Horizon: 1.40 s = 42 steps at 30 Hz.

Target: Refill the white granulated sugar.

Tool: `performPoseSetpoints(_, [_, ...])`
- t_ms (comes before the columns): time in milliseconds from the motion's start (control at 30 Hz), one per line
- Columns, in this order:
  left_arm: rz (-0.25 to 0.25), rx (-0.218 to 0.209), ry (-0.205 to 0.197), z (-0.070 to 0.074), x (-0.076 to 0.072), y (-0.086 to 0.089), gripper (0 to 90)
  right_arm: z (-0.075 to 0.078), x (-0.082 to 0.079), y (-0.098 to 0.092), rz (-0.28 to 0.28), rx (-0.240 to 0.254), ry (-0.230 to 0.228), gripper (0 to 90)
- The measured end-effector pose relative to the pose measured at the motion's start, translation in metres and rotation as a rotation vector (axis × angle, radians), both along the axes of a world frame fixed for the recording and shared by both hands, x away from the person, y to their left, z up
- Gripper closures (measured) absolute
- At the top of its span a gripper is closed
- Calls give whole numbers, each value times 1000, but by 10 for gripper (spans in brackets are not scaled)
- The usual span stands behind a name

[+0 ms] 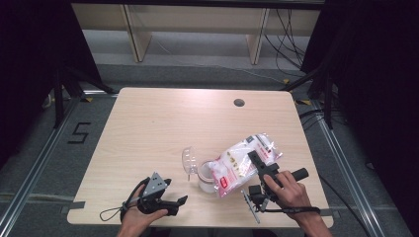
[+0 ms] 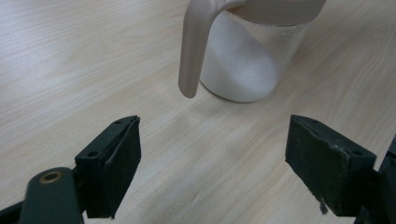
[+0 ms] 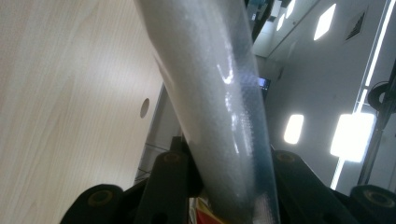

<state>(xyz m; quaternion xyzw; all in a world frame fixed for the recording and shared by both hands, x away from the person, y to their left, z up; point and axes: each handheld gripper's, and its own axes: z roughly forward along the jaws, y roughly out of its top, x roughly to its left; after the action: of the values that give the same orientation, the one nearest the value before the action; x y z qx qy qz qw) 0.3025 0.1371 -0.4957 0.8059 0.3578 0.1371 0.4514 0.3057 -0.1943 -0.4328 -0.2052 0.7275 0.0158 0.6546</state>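
Observation:
A small clear jar (image 1: 203, 178) (image 2: 247, 65) holding white grains stands on the wooden table (image 1: 163, 123), front of centre. Its hinged lid (image 1: 188, 164) (image 2: 196, 42) is flipped open on the jar's left side. A clear bag of white powder (image 1: 237, 160) (image 3: 210, 84) with a red label lies tilted, its lower end at the jar's mouth. My right gripper (image 1: 254, 158) (image 3: 224, 163) is shut on the bag's upper part. My left gripper (image 1: 177, 191) (image 2: 212, 140) stands open just left of the jar, low over the table, nothing between its jaws.
A round cable hole (image 1: 239, 102) sits near the table's far right edge. Beyond the table are a grey floor, wooden frame legs (image 1: 136, 34) and loose cables (image 1: 291, 44). A "5" mark (image 1: 79, 132) is on the floor at the left.

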Motion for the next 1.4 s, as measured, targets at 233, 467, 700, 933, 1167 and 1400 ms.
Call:
performPoseSetpoints(233, [-1,6,2,0,0,0,180,1,0,0,6,-9,-7,769])
performPoseSetpoints(467, [5,-8,2,-1,-1,-2,179,-1,0,0,9,8,-9,774])
performPoseSetpoints(700, [1,1,2,0,0,-1,179,-4,0,-3,-10,33,5,780])
performPoseSetpoints(933, [-1,6,6,-1,0,-1,180,-2,-1,-3,-9,21,4,782])
performPoseSetpoints(1167, [-2,13,4,0,-1,0,179,1,-1,-2,-1,-5,1,784])
performPoseSetpoints(1400, [-6,3,2,-1,0,0,180,0,1,-4,14,-7,4,787])
